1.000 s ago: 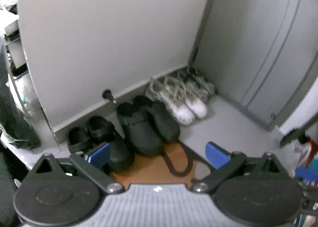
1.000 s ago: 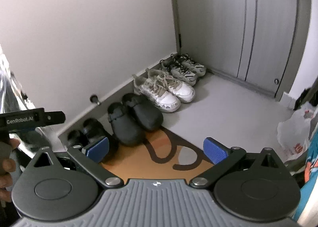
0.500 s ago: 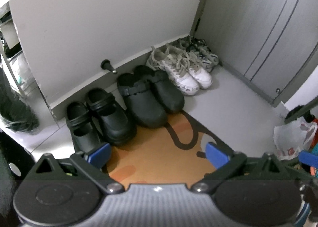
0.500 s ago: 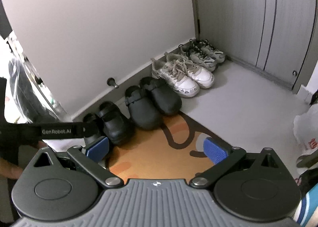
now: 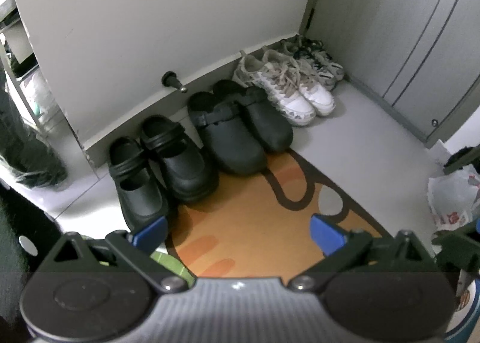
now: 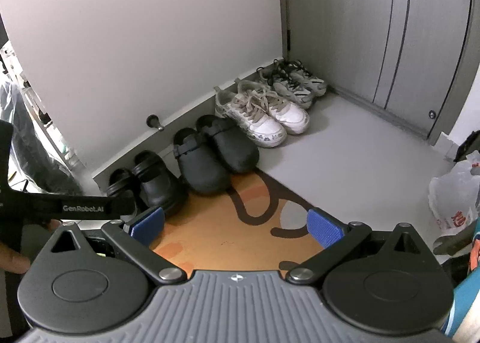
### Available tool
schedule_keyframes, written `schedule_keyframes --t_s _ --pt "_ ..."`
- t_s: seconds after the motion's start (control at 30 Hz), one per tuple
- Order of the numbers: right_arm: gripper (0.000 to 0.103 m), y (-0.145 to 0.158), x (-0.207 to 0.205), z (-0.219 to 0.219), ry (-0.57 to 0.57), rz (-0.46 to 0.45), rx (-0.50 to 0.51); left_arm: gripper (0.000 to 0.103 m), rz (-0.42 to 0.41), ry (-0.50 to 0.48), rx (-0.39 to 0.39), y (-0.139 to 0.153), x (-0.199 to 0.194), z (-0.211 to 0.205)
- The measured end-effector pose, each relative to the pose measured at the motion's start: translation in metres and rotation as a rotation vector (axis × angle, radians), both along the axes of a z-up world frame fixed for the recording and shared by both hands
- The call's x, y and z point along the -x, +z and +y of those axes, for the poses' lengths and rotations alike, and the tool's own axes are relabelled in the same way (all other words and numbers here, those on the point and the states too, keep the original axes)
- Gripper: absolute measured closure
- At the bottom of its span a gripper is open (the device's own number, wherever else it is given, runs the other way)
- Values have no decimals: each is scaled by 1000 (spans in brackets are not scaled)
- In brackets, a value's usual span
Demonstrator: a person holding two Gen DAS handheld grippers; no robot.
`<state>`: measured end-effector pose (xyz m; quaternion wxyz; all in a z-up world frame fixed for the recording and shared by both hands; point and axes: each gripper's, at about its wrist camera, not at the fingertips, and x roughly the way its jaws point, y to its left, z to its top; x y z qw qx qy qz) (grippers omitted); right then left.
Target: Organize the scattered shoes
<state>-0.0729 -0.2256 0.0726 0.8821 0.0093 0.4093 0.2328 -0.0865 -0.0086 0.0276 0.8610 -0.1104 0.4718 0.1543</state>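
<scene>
Left wrist view: both tongs, left [image 5: 237, 230] and right [image 6: 235, 227], hang released and empty over the orange patterned mat [image 5: 255, 223]; four shoe pairs, from black strapped shoes [image 5: 162, 163] to grey laced trainers [image 5: 318, 64], line the far wall, seemingly tidy, so only check toes align

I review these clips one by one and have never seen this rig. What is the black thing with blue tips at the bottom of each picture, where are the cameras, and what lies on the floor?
Each picture comes from a camera on a handheld gripper, looking forward along its two blue-padded fingers. One view shows the left gripper, the other the right gripper. Both are open and hold nothing. On the floor, along the wall, four pairs stand in a row: black strap shoes, black clogs, white sneakers and grey sneakers in the corner. An orange mat lies in front, and a plastic bag lies at the right.
</scene>
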Motion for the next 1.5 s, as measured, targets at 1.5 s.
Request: schedule_keyframes --t_s 1.5 --pt "0 -30 -11 -9 -104 79 38 0 83 -107 17 -6 9 -17"
